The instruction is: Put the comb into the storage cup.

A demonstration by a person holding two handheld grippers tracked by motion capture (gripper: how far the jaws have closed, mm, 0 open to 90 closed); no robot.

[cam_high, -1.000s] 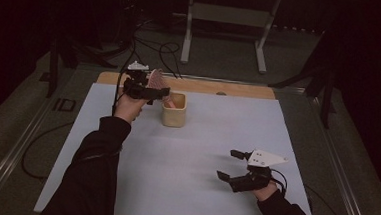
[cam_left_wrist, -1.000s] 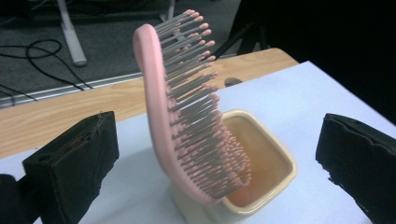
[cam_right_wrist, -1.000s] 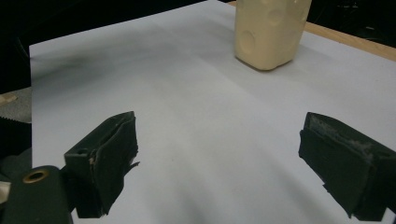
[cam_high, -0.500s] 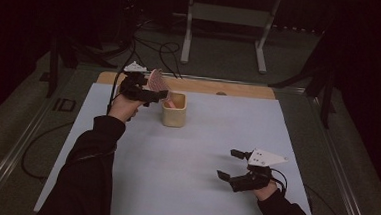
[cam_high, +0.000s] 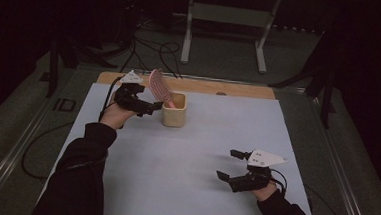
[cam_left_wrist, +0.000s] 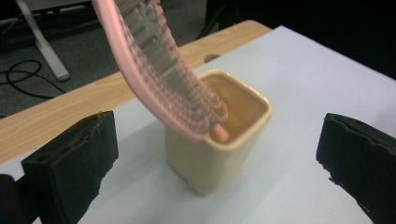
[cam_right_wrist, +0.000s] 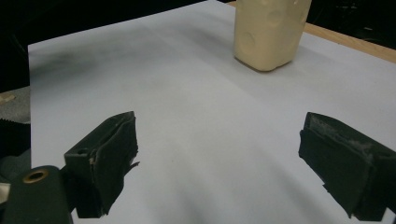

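High view: left forearm stretched up the left half of the frame, sleeve dark, hand wrapped around the left tool (cam_high: 151, 106) at upper centre-left, aimed rightward at the cup (cam_high: 174, 110). Jaws spread, gripping nothing, tips just beside the cup's left wall. Pink brush (cam_high: 158, 87) standing handle-down in the cup, head tilted up and to the left above the tool. Cup set on the white table (cam_high: 190, 152) near its far edge, by the wooden strip.

Left gripper view: both black jaws wide apart at the lower corners, cup (cam_left_wrist: 219, 135) between them in mid-frame, untouched by either. Brush (cam_left_wrist: 159, 70) leaning from the cup's mouth toward the upper left, bristles facing right.

Lower right of the high view: right hand low over the table, only wrist and sleeve end visible, right tool (cam_high: 232, 166) pointing left. Jaws parted, empty, well apart from the cup.

Right gripper view: jaws spread over bare table, cup (cam_right_wrist: 270, 32) at the top edge.
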